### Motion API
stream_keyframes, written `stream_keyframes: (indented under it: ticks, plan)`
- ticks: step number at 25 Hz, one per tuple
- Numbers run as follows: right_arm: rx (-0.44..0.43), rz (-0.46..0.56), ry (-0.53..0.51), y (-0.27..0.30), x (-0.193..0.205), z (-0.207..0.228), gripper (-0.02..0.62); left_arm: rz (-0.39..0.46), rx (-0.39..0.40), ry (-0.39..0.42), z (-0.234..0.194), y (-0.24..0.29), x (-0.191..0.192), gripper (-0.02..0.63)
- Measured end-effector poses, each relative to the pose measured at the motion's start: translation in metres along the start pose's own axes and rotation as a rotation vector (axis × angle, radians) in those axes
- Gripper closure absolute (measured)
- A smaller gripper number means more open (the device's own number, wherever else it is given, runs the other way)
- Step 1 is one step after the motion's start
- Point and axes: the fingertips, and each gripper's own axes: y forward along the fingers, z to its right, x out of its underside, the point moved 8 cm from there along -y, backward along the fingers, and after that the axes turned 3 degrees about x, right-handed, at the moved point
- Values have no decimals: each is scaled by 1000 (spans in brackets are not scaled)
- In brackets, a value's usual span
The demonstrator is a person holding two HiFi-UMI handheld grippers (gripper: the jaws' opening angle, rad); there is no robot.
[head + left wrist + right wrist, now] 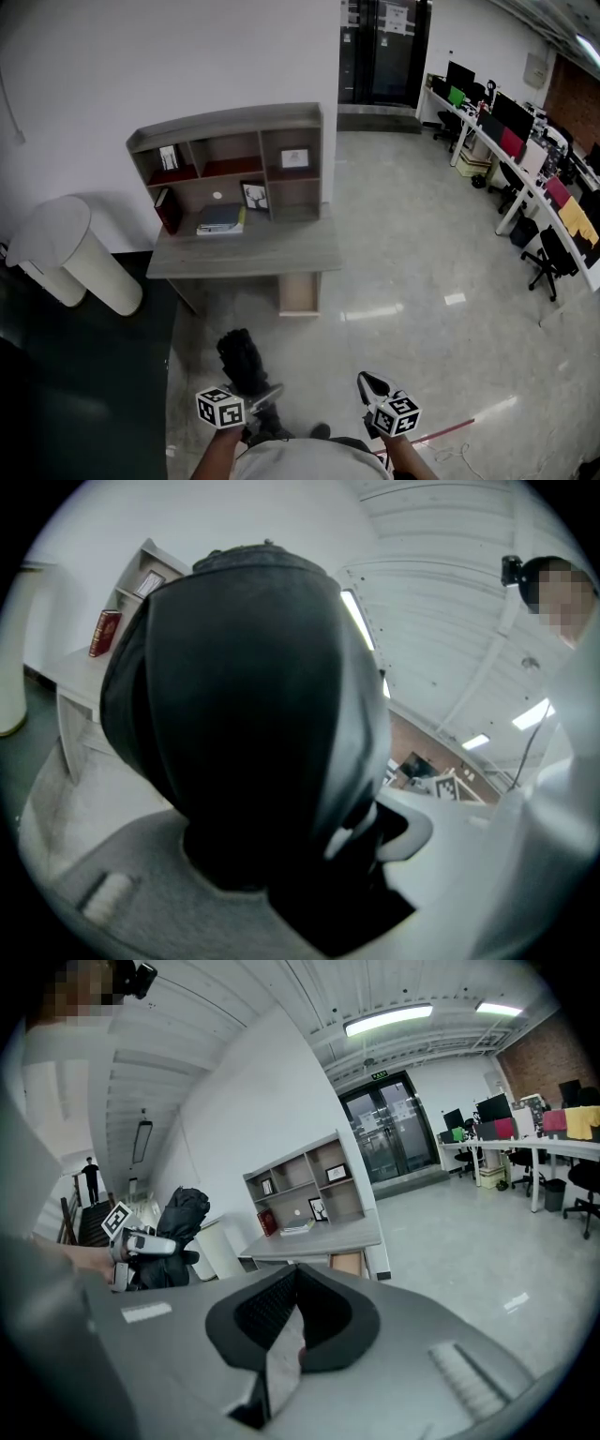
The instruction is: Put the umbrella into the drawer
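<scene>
Holds a folded black umbrella [242,361] in the left gripper [255,394], jaws spread fairly wide and pressed on the bundle's lower end. Fills most of the left gripper view with its dark cloth. Carries the right gripper [372,384] just beside, jaws brought together with nothing between them.

Faces a grey desk [281,255] set against a white wall, well apart from both grippers. Between here and there, only a stretch of glossy pale floor [412,281].

Under the worktop's right end, a light wooden drawer [300,292]; open or closed, cannot tell.

- At the back of the worktop, near the middle: a flat stack of books [221,219].
- At the back left corner: a red book [169,208], leaning.
- Just right of the stack, at the back: a small picture frame [254,195], upright.
- Along the back edge: a shelf unit [225,122], with another frame [294,157] in its upper right compartment.

Beside the desk's left edge, a large white cylinder [80,253], standing on a dark strip of floor [84,375].

Off to the right, well apart from the desk, a row of office tables with monitors [511,127] and black chairs [548,258]. Behind, dark glass doors [384,47]. On the floor near the right gripper, a thin red line [441,433].
</scene>
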Motion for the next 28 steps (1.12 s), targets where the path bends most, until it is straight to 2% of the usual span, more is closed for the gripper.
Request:
stream_keyframes:
  ticks: [7,13,28]
  plan:
    - [9,-1,10,-8,2,21,600,-18,10,-18,9,21,12,321]
    - [16,-19,27,2,1,27,600,-23,15,-24,3,30,4,321]
    - [59,-72,12,77,-24,50,600,-41,30,-67,-70,64,-46,321]
